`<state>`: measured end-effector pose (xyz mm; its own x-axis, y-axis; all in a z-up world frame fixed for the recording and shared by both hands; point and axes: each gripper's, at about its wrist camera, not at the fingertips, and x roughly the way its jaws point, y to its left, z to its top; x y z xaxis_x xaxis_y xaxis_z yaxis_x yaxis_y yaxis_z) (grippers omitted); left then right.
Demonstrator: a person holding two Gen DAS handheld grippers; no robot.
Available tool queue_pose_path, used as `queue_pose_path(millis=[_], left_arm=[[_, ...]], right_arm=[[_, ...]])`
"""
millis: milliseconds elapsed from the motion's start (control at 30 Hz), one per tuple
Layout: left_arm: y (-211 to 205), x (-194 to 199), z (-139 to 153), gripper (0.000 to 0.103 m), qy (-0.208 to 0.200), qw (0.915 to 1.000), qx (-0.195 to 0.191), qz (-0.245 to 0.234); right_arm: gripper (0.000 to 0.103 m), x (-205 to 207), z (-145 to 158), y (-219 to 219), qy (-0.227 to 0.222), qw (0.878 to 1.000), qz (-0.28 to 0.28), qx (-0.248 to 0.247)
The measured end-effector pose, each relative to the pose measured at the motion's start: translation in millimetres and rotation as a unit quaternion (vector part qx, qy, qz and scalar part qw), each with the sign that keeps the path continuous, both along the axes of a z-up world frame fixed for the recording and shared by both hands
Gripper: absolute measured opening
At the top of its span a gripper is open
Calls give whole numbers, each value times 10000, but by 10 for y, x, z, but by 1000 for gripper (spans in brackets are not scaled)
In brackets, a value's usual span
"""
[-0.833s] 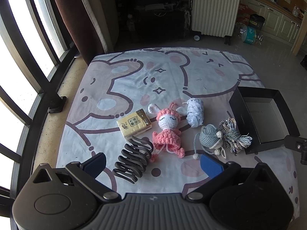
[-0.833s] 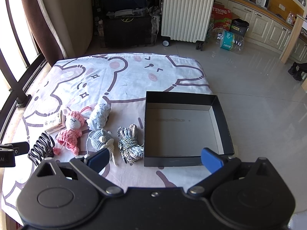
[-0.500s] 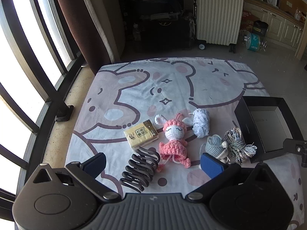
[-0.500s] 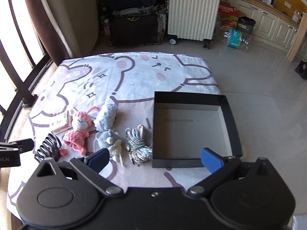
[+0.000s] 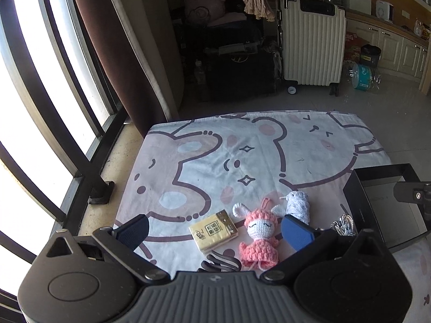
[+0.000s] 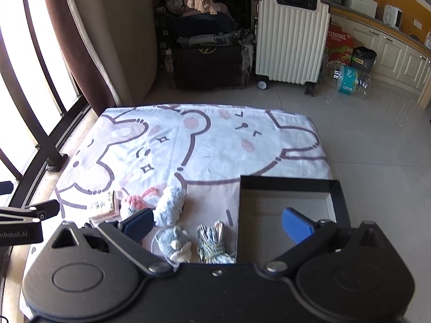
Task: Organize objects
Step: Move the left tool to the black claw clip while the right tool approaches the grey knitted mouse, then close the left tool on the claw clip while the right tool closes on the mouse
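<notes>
A cartoon-bear sheet [image 6: 215, 145] covers the low bed-like surface that carries everything. Behind it on the tiled floor stands a ribbed white suitcase [image 6: 291, 45].

On the sheet's right side sits an open black box [image 6: 340, 196], its inside bare where visible. The right gripper [image 6: 216, 222] hangs above the near edge of the sheet with its 2 blue-padded fingers [image 6: 296, 224] spread wide and nothing between them; 1 finger shows over the box floor, the other over the toys. The left gripper [image 5: 215, 230] hovers further left, its fingers also wide apart and empty.

The small things lie in a loose cluster left of the box. The pink crochet bunny doll [image 5: 258, 238] lies face up, just beside a yellow tissue pack [image 5: 212, 230] on its left and a pale blue yarn roll [image 6: 171, 206] on its right. Nearer the camera, a grey-blue crochet mouse [image 6: 175, 243] lies next to a bundle of multicoloured cord [image 6: 211, 242], which is just beside the box wall. A dark hair claw clip [image 5: 221, 262] peeks out below the tissue pack, mostly hidden by the left gripper's body.
</notes>
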<state>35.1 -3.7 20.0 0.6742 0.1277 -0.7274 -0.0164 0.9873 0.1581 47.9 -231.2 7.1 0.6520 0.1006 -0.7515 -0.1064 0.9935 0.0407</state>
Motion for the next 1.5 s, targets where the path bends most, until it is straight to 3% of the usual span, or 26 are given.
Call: queue_pose_path(millis=[333,567,867,1067,1167,1500], left_arm=[[138,290,-257,103,-30,9995,308,119],[354,342,-643,103,321,9988,170,335],[475,252,-1115,103,795,9961,100,373],[437,188,-1302,103,983,9949,84,186],[419,165,-1393,103,1119,9936,161,73],[410,175,-1559,103,1334,9910,52,-93]], right_arm=[[103,445,-155,198,45,9991,131,412],[103,637,-437,302,164,9991,46,377],[103,554,-914,276,174,9973,86,714],[103,457,-1213,288,391,9969,114,672],[98,402,-1342,296,479,9959,198,737],[93,311,-1520,440,539,9954,578,535]])
